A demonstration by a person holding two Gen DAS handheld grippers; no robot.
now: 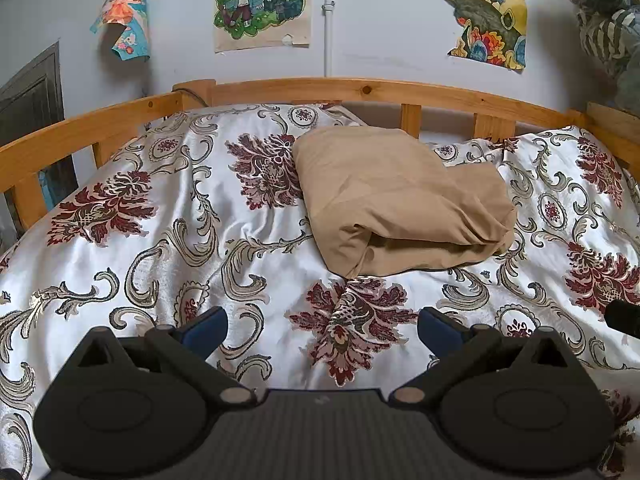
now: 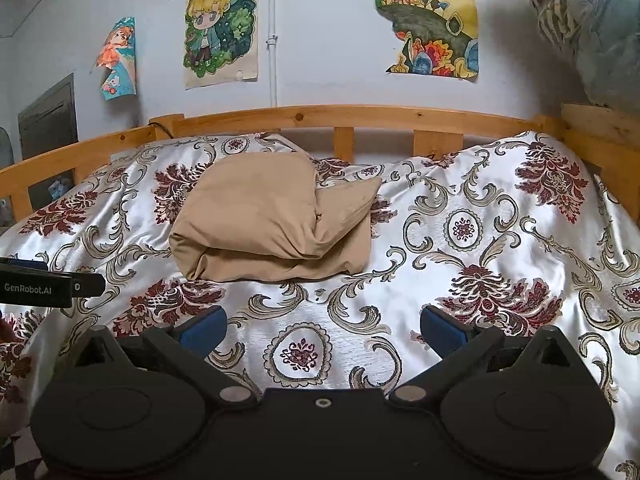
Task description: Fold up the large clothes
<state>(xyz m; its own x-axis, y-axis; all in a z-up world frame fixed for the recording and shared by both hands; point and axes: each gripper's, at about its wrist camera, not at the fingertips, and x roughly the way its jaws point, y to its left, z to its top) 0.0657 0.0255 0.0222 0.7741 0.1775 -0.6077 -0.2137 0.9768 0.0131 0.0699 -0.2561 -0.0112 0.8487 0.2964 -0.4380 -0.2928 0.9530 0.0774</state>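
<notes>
The tan garment [image 1: 400, 200] lies folded into a thick, roughly square bundle on the bed, toward the far edge by the wooden rail [image 1: 360, 90], well ahead of both grippers and touching neither. From the left gripper [image 1: 322, 330] it sits ahead and a little to the right; from the right gripper [image 2: 323, 330] it sits ahead and to the left. Both grippers stand wide open, their blue-padded fingers [image 1: 206, 330] spread apart with nothing between them, each hovering over bare bedspread near the bed's near edge. In the right wrist view the left gripper's black body shows at the left edge, marked "GenRobot.AI"; in the left wrist view a dark bit of the other tool shows at the right edge. The bundle's top layer is smooth and flat, its near side rounded where the cloth doubles over, and a loose pointed flap sticks out on its right. The fabric looks matte and soft. The bedspread [image 1: 240, 220] under it is shiny white satin, rumpled, woven with dark red flower clusters and grey-gold scrolls. The rail is pale knotty pine with short upright slats. Behind it, paper drawings [image 1: 262, 2] hang on a pale wall, some with curling corners.
</notes>
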